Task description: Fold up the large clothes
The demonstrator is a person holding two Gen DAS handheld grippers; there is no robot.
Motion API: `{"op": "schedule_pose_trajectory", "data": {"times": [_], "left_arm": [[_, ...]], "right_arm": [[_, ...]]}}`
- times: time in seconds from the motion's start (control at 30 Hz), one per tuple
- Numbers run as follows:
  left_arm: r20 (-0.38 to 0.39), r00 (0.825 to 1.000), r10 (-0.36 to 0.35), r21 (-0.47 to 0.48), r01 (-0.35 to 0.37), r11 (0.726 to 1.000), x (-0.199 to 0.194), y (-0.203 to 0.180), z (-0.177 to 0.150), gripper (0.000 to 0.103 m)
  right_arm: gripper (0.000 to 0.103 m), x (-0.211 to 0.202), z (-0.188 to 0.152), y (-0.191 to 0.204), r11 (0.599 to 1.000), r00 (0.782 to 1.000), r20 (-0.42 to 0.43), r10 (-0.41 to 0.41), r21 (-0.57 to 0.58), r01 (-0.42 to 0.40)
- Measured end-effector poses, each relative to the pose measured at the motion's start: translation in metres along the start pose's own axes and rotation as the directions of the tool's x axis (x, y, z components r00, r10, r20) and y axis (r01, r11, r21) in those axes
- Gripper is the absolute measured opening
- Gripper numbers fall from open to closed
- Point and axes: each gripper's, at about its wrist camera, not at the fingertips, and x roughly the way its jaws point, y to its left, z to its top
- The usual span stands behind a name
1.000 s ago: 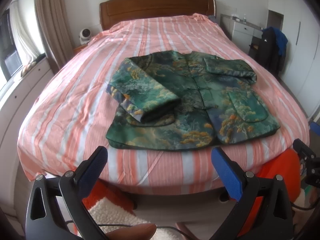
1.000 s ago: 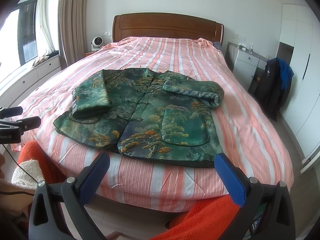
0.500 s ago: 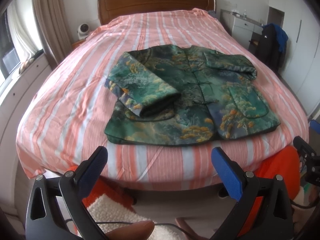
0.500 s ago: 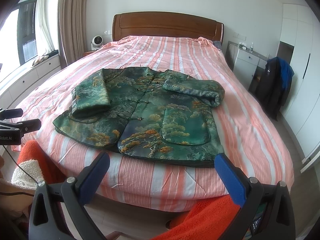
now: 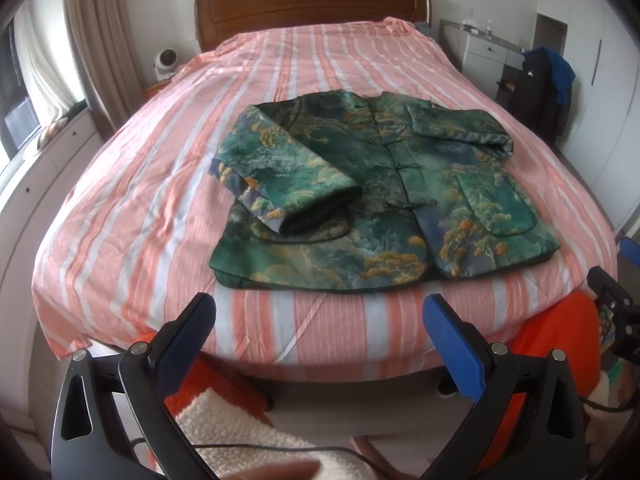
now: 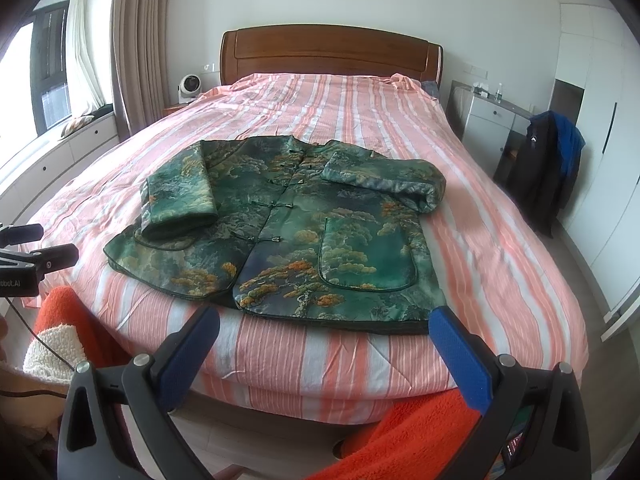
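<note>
Left gripper held short of the foot of the bed, jaws spread wide, nothing between them. Green brocade jacket lying flat and face up near the foot edge, both sleeves already turned in over the front.

Left sleeve folded diagonally across the body, cuff open and puffed above its pocket — likely to spring back or slide off once the hem is lifted. Stiff, padded-looking cloth; probably reluctant to hold a crease. Glossy weave, probably slick against the pads, so a shallow pinch at the hem could slip out mid-lift. Frog buttons down the middle closed, but a lopsided pull could skew the placket.

Right sleeve rolled thick along the shoulder, cuff bulging at the right edge — a lump there would tilt any fold laid over it. Right gripper also hovering off the foot of the bed, jaws wide and empty, close to the hem's right corner. Uneven lifting between the two sides would drag the jacket toward the mattress edge, where it could slide off. Striped sheet loose and wrinkled under the hem; a deep bite could take sheet along with jacket.
</note>
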Motion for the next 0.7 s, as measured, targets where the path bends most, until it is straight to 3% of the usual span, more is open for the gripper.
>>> {"op": "schedule_pose_trajectory", "data": {"times": [0.7], "left_arm": [[0.001, 1.0, 0.012, 0.004, -0.012, 1.0, -0.0041, 0.0017, -0.0011, 0.103]], "right_arm": [[0.103, -0.0014, 0.0007, 0.0001, 1.0, 1.0, 0.0, 0.002, -0.005, -0.002]]}}
